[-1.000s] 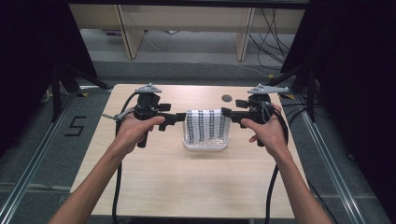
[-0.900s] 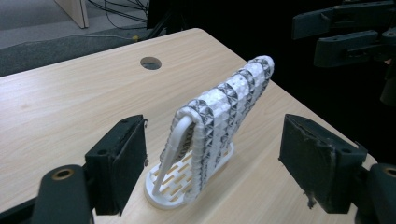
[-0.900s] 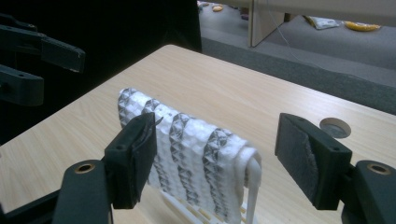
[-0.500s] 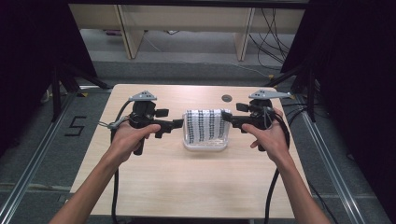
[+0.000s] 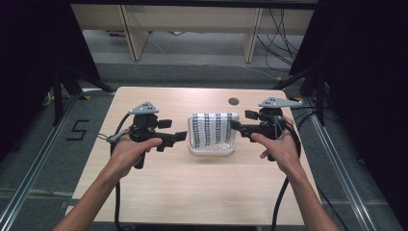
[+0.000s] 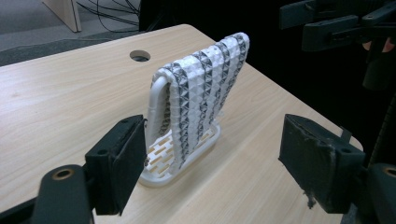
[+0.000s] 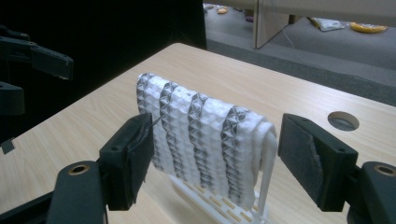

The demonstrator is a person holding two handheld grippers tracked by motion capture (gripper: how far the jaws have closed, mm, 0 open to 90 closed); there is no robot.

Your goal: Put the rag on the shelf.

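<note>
Bare forearms, no sleeves. Black left gripper [image 5: 180, 137] and right gripper [image 5: 234, 124], each topped by a grey three-cornered plate, trailing black cable; worn dark pads [image 6: 317, 161], brass-ringed pivots.

Wooden table [image 5: 202, 192] (pale) under white rack [image 5: 211, 149]

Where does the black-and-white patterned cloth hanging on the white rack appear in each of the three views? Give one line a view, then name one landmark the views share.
High view: the cloth is at the table's centre, between the two tongs.
Left gripper view: the cloth stands centre frame, seen nearly end-on, draped over the white rack.
Right gripper view: the cloth is at centre, seen broadside.
Shared landmark: the round hole in the tabletop.
</note>
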